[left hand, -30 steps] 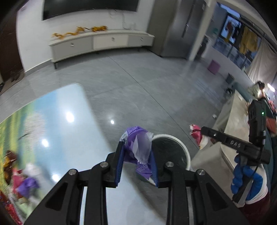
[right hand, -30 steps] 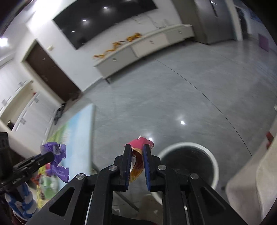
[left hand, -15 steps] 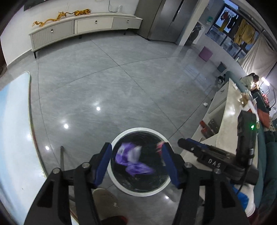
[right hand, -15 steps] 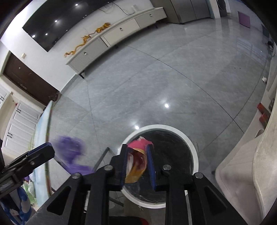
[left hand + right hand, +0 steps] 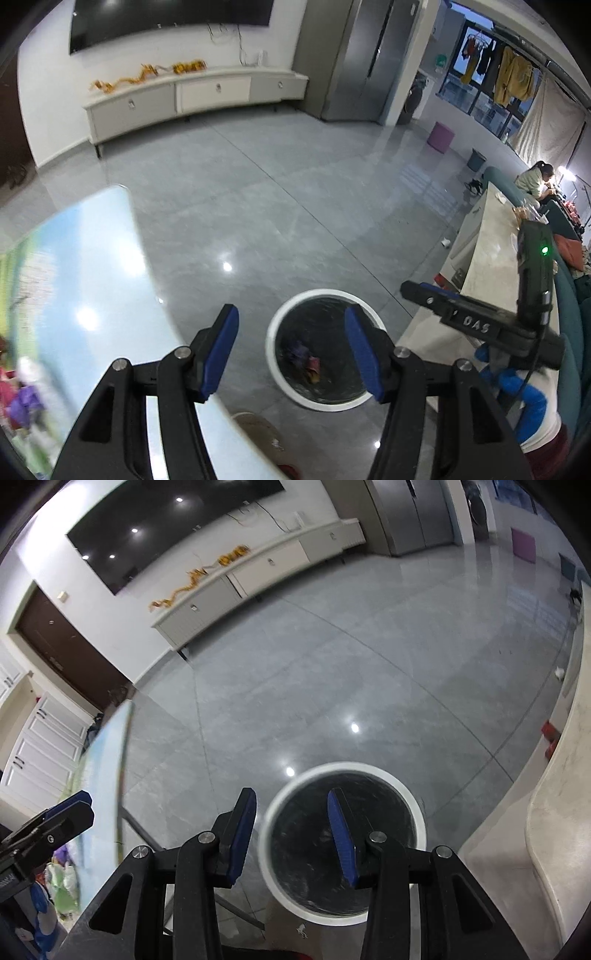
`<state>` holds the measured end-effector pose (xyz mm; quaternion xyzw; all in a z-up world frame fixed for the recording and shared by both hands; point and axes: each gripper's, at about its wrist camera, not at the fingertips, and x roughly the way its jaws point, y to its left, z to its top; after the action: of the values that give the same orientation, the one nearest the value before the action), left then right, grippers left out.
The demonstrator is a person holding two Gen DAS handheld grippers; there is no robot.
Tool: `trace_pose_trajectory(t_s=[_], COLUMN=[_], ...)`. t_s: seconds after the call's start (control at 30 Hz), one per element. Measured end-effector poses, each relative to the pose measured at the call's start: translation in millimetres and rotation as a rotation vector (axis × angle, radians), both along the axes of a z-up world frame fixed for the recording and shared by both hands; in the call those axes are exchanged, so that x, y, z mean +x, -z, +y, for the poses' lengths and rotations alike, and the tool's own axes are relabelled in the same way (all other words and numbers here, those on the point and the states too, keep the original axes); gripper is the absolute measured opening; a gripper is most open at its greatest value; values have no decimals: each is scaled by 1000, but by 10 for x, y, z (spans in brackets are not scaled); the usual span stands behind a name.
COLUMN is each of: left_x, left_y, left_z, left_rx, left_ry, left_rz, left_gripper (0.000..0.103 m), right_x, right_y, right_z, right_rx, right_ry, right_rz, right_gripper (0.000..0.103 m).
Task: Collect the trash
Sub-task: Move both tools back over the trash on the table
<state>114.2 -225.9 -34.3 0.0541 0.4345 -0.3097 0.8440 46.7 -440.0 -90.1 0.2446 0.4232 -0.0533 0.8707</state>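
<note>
With the left gripper (image 5: 291, 349) wide and empty and the right gripper (image 5: 291, 838) opening on nothing, both should clear the bin (image 5: 273, 332) beneath their fingertips before returning for the wrappers (image 5: 22, 402) on the table (image 5: 110, 258).

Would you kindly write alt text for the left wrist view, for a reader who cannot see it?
The left gripper hangs open and empty above a white-rimmed bin on the grey floor, with purple and reddish wrappers lying inside. A glossy table is at left; the right gripper reaches in from the right.
</note>
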Motion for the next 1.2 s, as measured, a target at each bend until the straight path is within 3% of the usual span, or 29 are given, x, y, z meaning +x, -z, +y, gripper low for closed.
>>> trace_pose_trajectory(t_s=[0.27, 0.6, 0.9, 1.2], left_x=[-296, -533, -701, -687], left_y=[-402, -659, -581, -126], left_z=[842, 2212, 3456, 4203], left_rx=[-12, -36, 5, 54], left_ry=[-83, -279, -505, -655], left_rz=[-124, -215, -239, -168], left_gripper=[58, 58, 58, 59], right_x=[-78, 10, 217, 481], right_y=[-640, -1098, -1081, -798], right_z=[569, 1424, 2082, 2696], right_rx=[-40, -87, -102, -107], right_ry=[-88, -235, -346, -471], right_rz=[-138, -214, -203, -136], right_gripper=[38, 38, 38, 38])
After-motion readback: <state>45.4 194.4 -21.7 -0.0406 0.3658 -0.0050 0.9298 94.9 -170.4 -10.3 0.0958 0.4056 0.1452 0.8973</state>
